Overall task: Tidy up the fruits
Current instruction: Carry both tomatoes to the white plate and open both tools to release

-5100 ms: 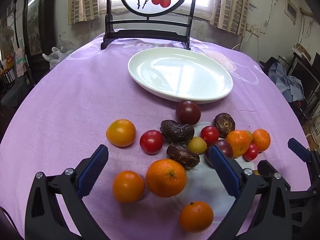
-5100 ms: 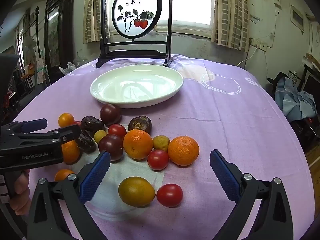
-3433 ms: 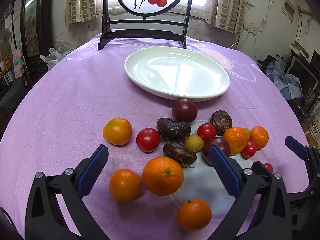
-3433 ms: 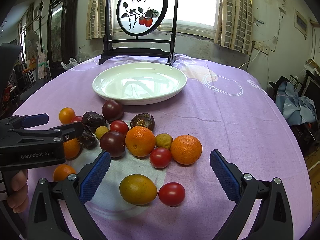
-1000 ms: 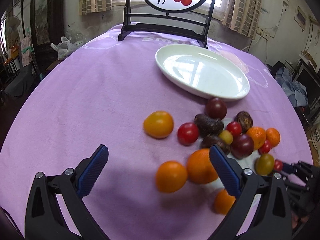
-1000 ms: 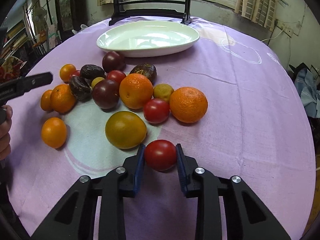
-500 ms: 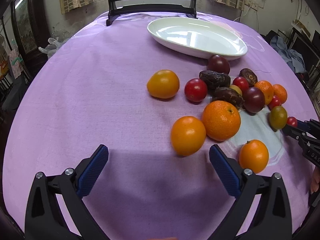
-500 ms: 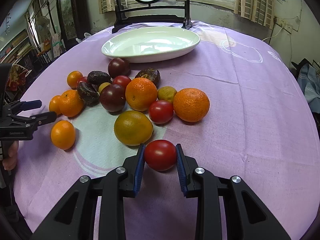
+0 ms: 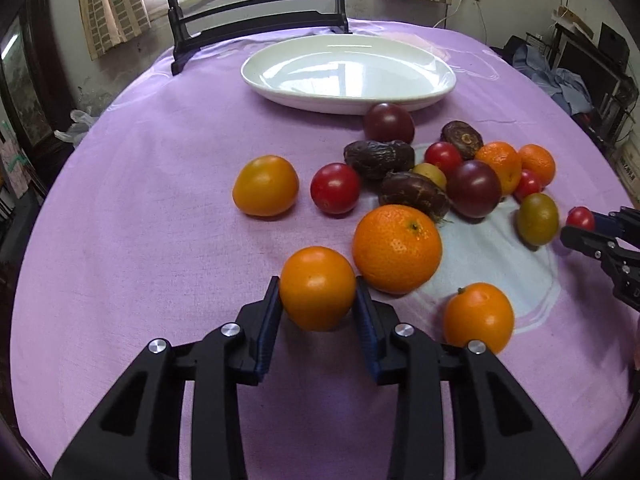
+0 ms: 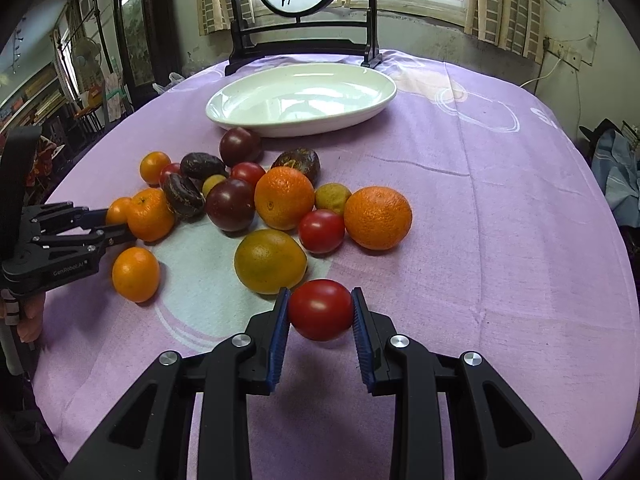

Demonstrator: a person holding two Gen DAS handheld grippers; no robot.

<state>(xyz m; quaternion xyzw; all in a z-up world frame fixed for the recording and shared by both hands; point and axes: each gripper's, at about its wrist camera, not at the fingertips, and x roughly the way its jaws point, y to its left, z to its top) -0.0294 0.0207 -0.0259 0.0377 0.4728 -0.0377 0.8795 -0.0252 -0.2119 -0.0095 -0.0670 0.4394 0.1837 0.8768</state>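
My left gripper (image 9: 317,308) is shut on a small orange fruit (image 9: 317,288), close above the purple cloth, beside a large orange (image 9: 397,248). It shows at the left in the right wrist view (image 10: 116,222). My right gripper (image 10: 320,318) is shut on a red tomato (image 10: 320,309), close above the cloth; it shows at the right in the left wrist view (image 9: 590,226). A white oval plate (image 9: 348,96) stands empty behind the fruit pile; it also shows in the right wrist view (image 10: 300,128). Several tomatoes, oranges and dark fruits lie between plate and grippers.
A yellow-green fruit (image 10: 270,260) lies just left of the held tomato. A small orange (image 9: 478,318) lies right of my left gripper. A dark wooden screen stand (image 10: 302,46) stands behind the plate. The round table's edge curves at both sides.
My left gripper has moved in and shut on the small orange fruit; half a second ago it was open. My right gripper still holds the red tomato.
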